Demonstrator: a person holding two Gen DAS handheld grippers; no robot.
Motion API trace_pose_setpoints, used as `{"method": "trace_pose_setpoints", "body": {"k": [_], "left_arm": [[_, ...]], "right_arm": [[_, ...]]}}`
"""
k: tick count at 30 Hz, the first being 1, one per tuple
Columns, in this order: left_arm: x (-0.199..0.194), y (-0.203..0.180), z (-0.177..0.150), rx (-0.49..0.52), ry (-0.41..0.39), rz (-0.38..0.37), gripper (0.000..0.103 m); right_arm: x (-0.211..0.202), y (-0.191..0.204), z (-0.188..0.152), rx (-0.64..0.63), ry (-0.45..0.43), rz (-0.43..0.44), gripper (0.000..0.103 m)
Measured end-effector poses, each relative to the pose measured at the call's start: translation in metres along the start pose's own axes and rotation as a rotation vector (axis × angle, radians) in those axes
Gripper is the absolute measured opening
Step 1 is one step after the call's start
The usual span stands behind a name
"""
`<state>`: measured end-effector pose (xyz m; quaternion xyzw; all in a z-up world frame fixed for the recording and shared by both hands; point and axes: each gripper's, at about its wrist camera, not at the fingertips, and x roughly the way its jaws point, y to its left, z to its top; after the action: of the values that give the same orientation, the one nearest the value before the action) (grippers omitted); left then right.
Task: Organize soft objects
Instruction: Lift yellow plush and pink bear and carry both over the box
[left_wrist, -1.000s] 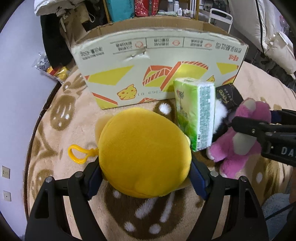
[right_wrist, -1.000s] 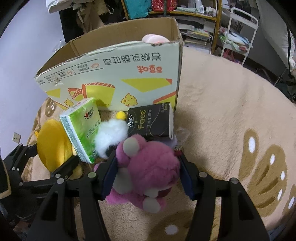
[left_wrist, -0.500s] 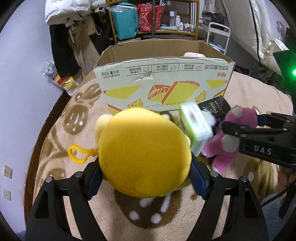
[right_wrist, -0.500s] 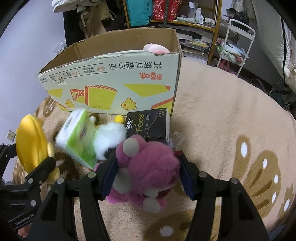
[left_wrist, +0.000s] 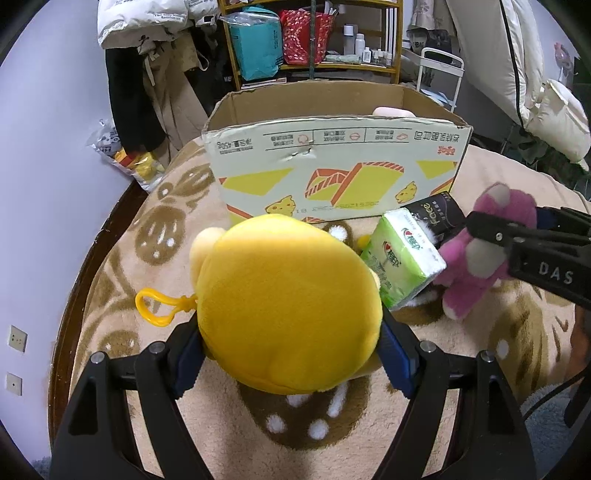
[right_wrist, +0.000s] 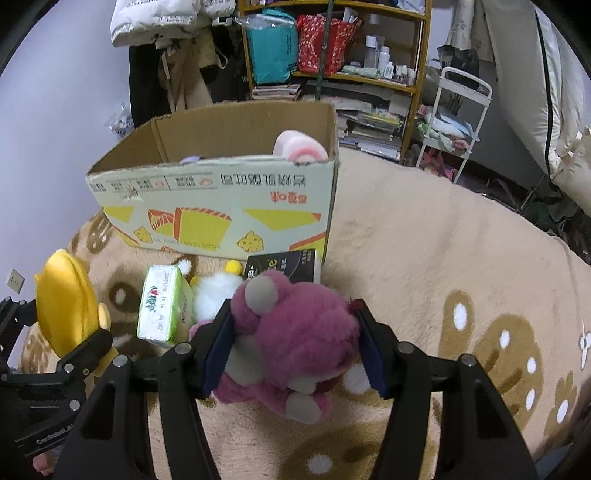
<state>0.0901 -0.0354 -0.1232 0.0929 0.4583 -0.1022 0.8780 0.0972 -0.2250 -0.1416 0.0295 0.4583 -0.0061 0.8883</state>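
While each tool (left_wrist: 291, 354) (right_wrist: 293, 350) grips a plush, beige patterned carpet (right_wrist: 424, 251) fronts cluttered shelves (right_wrist: 354, 74).

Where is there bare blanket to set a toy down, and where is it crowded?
Free: the beige blanket right of the cardboard box and black tissue pack. Crowded: in front of the box, where the green tissue pack, white plush and black pack cluster together.

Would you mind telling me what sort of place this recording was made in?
Most likely a lived-in bedroom or spare room at home: a plush patterned blanket covers a bed-like surface, a cluttered shelf holds bags and bottles, and coats hang by the wall.
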Motion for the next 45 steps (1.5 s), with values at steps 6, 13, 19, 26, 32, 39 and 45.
{"method": "trace_pose_setpoints", "body": {"k": [6, 13, 19, 26, 32, 39, 45], "left_arm": [[-0.001, 0.006, 0.002, -0.016, -0.021, 0.032, 0.079], [-0.011, 0.013, 0.011, -0.036, -0.060, 0.050, 0.079], [-0.034, 0.025, 0.029, -0.060, -0.140, 0.091, 0.079], [-0.067, 0.035, 0.050, -0.030, -0.286, 0.172, 0.079], [-0.085, 0.045, 0.072, -0.063, -0.378, 0.143, 0.079], [-0.091, 0.036, 0.095, -0.001, -0.453, 0.148, 0.079], [-0.089, 0.025, 0.115, 0.054, -0.487, 0.149, 0.079]], "right_arm": [[-0.019, 0.003, 0.005, -0.002, -0.088, -0.011, 0.065], [-0.048, 0.004, 0.013, -0.032, -0.222, -0.047, 0.065], [-0.072, 0.001, 0.022, -0.030, -0.327, -0.030, 0.065], [-0.097, 0.003, 0.032, -0.038, -0.456, -0.014, 0.065], [-0.107, 0.003, 0.044, -0.036, -0.527, 0.012, 0.065], [-0.105, 0.002, 0.061, -0.031, -0.566, 0.017, 0.065], [-0.101, 0.002, 0.083, -0.058, -0.595, 0.017, 0.065]]}}
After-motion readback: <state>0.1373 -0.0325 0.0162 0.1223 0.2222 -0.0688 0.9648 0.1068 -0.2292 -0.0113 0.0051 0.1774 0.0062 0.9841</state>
